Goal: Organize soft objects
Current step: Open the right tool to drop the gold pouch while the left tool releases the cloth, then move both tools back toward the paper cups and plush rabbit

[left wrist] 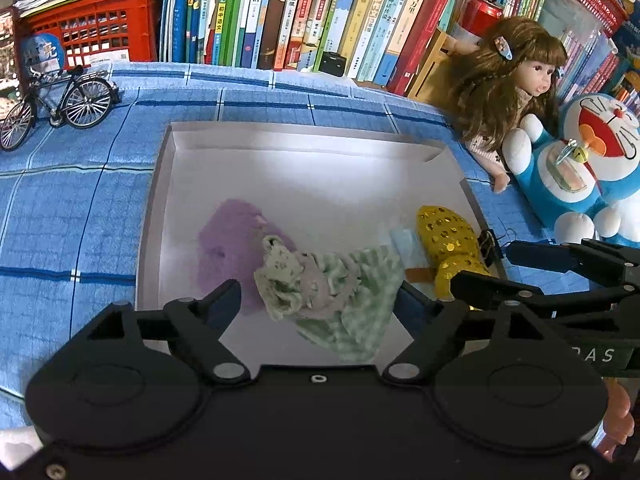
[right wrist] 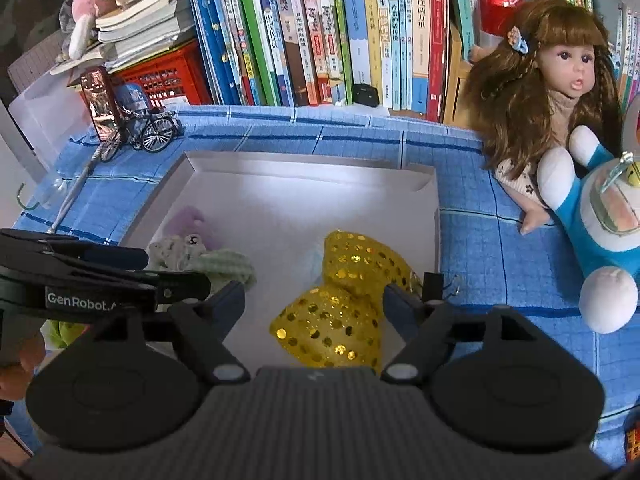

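Observation:
A shallow white tray [left wrist: 280, 130] [right wrist: 304, 160] sits on a blue checked cloth. In it lie a purple cloth [left wrist: 228, 240] [right wrist: 188, 216], a green checked cloth [left wrist: 360, 280] [right wrist: 228, 264] with a floral scrunchie [left wrist: 280, 276] on top, and a yellow sequined bow [left wrist: 444, 236] [right wrist: 332, 320]. My left gripper [left wrist: 318, 296] hangs open over the green cloth, which lies between the fingers without being pinched. My right gripper [right wrist: 314, 294] stands open around the near half of the yellow bow, and its pads do not press it. Each gripper shows at the edge of the other's view.
A long-haired doll [left wrist: 516, 76] [right wrist: 560, 80] and a blue plush cat [left wrist: 580, 160] [right wrist: 600, 220] lean at the right of the tray. A model bicycle [left wrist: 60, 104] [right wrist: 140, 136] stands far left. A row of books [left wrist: 320, 12] lines the back. A black binder clip [left wrist: 488, 244] sits by the bow.

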